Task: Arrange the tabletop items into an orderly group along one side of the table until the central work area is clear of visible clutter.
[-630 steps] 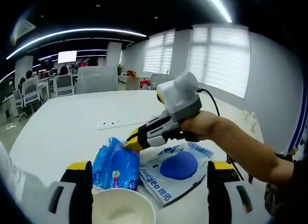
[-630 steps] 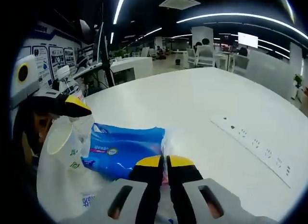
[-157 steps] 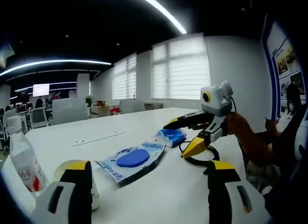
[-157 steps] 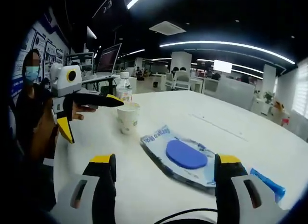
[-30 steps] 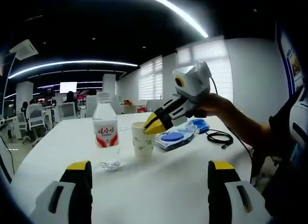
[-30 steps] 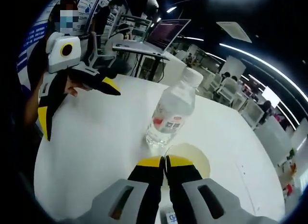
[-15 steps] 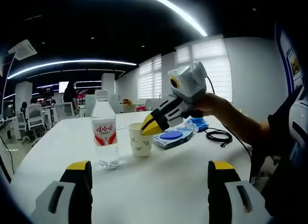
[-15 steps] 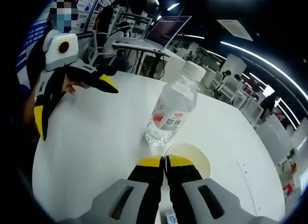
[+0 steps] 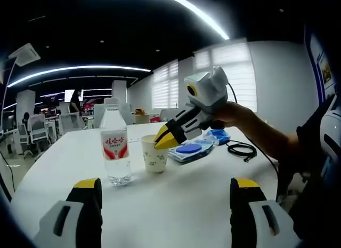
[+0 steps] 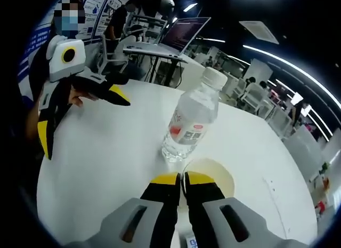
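While clamped, paper cup (image 9: 154,154) unmoved.

- The left gripper (image 9: 162,216), grey with yellow-capped black jaws, is held low with its jaws spread wide; in the right gripper view (image 10: 80,106) it hangs in a hand with the two jaws splayed far apart.
- The right gripper (image 10: 181,180) has its yellow tips pressed together; in the left gripper view (image 9: 162,141) it reaches in from the right, angled down, gripped by a bare hand (image 9: 230,114) and forearm.
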A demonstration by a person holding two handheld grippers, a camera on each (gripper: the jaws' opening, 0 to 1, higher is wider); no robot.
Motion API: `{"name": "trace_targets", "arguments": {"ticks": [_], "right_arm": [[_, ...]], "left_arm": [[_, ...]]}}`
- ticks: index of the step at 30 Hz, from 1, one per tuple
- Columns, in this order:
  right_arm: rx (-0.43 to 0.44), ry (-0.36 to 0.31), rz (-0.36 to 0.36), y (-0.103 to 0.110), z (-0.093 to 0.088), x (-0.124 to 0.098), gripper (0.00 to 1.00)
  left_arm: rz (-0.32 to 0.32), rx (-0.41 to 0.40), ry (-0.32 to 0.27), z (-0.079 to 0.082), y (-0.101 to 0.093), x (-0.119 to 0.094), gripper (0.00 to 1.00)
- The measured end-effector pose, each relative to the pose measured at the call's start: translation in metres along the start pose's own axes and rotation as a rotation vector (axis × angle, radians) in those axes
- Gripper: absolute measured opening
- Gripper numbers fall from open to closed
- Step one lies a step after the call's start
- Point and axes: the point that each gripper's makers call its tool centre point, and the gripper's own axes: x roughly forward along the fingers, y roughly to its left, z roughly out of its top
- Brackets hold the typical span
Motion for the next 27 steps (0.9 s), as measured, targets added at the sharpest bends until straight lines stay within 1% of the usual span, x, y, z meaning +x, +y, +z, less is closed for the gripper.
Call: {"name": "trace_targets", "arguments": {"ticks": [7,12,17,21,24,27], "right_arm": [[0.003,-0.009,-0.003,0.002,0.003,-0.002,0.03],[-0.002,-0.014,-0.015,-0.001,0.006,-0.004,0.04],[0.002,-0.004,-0.019,-0.002,0.003,-0.004,0.05],[0.002,-0.019,-0.034,-0.003,0.004,-0.010,0.07],[0.018,-0.028,-0.048,-0.004,0.002,-0.015,0.08],[0.016,-0.017,-0.052,-0.003,-0.003,-0.016,0.10]], "left_arm": [[0.000,-0.001,0.003,-0.001,-0.001,-0.001,1.00],[-0.002,-0.001,0.003,-0.001,-0.001,0.000,1.00],[-0.005,0.000,0.006,-0.003,-0.003,0.000,1.00],[-0.003,-0.001,0.008,-0.003,-0.001,-0.001,1.00],[-0.001,-0.001,0.011,-0.003,0.001,-0.001,1.00],[-0.005,0.002,0.010,-0.002,-0.001,0.000,1.00]]}}
